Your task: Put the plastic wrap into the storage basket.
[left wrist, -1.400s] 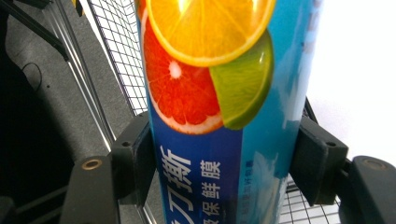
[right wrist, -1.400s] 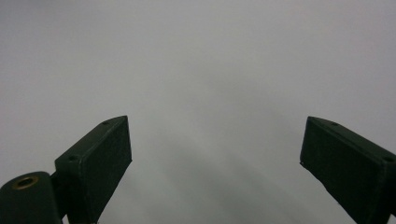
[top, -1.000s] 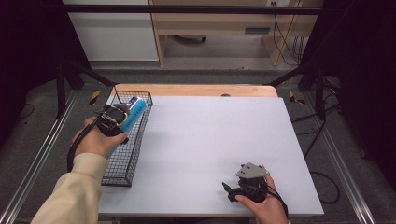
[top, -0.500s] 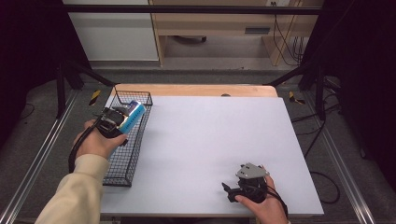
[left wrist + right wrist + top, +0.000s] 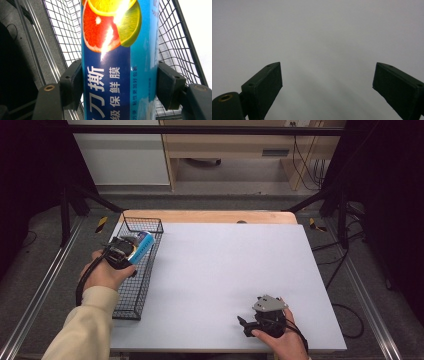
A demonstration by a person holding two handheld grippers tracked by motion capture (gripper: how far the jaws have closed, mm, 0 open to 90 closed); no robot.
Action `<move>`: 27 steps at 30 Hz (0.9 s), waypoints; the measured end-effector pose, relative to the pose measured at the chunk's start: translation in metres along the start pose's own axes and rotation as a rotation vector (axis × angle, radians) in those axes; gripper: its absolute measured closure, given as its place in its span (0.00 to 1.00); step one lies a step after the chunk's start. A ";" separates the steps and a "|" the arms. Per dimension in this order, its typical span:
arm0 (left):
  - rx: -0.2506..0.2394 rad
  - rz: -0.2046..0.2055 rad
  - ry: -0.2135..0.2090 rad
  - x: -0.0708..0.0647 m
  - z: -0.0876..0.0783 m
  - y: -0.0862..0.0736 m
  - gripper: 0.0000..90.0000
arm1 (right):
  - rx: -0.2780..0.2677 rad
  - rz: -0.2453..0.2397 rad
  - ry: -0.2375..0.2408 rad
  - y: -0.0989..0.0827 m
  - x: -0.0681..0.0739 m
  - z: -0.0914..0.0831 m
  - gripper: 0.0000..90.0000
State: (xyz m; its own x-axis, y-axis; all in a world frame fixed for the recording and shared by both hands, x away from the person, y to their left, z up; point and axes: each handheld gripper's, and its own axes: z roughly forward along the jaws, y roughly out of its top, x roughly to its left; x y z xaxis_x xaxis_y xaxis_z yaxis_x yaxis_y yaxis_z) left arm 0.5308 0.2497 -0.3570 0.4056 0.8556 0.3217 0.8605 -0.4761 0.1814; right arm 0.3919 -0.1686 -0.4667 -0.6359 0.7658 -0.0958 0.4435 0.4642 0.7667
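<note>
The blue box [image 5: 117,75] is clamped in the left tool [image 5: 121,253] above the wire basket [image 5: 131,292]. Lowering and release are judged next. The right tool [image 5: 260,320] rests released on the surface [image 5: 225,265].

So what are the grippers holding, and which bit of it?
The left gripper clamps a blue box with fruit pictures across its long sides, above the wire basket. The right gripper is open, holding nothing.

The table [image 5: 225,270] lies bare between the wire basket [image 5: 145,270] at its left edge and the right gripper [image 5: 248,326] near the front. Over the basket, the left gripper [image 5: 131,251] and its blue box [image 5: 141,246] block the way.
</note>
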 end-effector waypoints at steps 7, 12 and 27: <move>0.015 -0.002 0.003 0.002 0.003 0.000 0.36 | 0.001 -0.004 0.001 0.000 0.000 0.000 0.10; 0.033 -0.016 -0.010 0.005 0.009 0.001 0.35 | 0.002 -0.005 0.002 0.000 0.001 0.000 0.10; 0.107 -0.011 -0.008 -0.001 0.033 0.006 0.36 | 0.001 -0.010 0.007 0.000 0.001 0.000 0.10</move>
State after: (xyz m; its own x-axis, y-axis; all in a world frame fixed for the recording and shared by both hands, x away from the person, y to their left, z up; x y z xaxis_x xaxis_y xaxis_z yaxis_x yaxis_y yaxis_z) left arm 0.5461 0.2531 -0.3869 0.3982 0.8623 0.3130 0.8927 -0.4428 0.0842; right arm 0.3915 -0.1677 -0.4670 -0.6445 0.7582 -0.0987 0.4384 0.4721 0.7648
